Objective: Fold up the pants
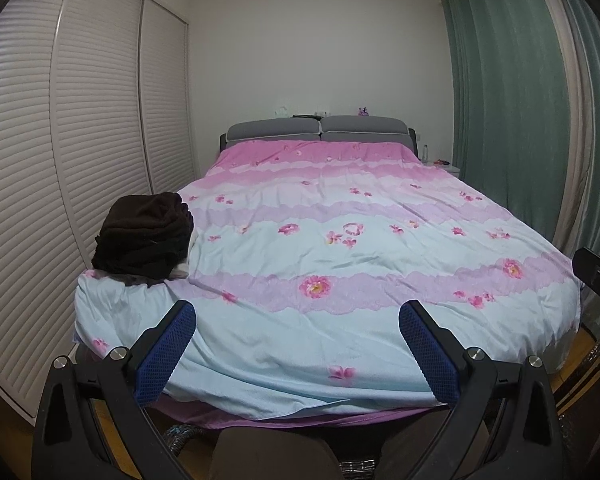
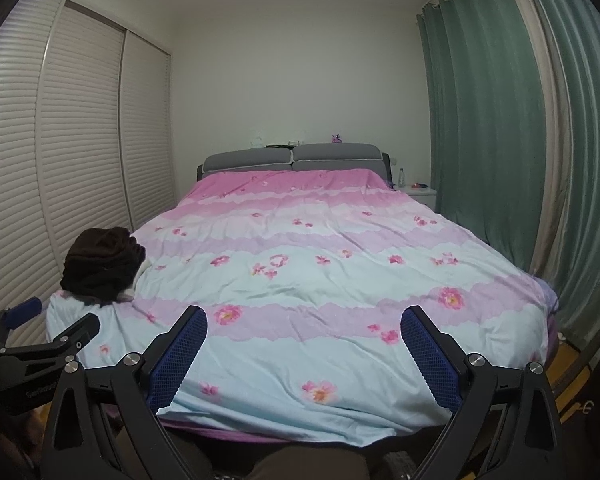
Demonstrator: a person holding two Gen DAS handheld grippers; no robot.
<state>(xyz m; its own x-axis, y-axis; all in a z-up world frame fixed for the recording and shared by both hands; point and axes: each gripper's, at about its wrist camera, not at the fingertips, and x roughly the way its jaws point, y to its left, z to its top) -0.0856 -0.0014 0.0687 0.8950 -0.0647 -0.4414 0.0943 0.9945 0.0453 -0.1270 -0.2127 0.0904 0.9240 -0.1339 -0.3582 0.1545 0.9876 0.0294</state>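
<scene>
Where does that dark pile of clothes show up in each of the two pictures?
Left wrist view: the dark pile of clothes sits at middle left, on the near left corner of the bed.
Right wrist view: the pile is at the left edge, same corner, beyond the left tool.
Shared landmark: the grey headboard at the far end.

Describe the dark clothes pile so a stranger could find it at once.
Start at the bed with its pink and pale blue floral cover. Go to its near left corner, beside the louvred wardrobe doors. The dark brown clothes pile there is the only dark heap on the bedding.
</scene>
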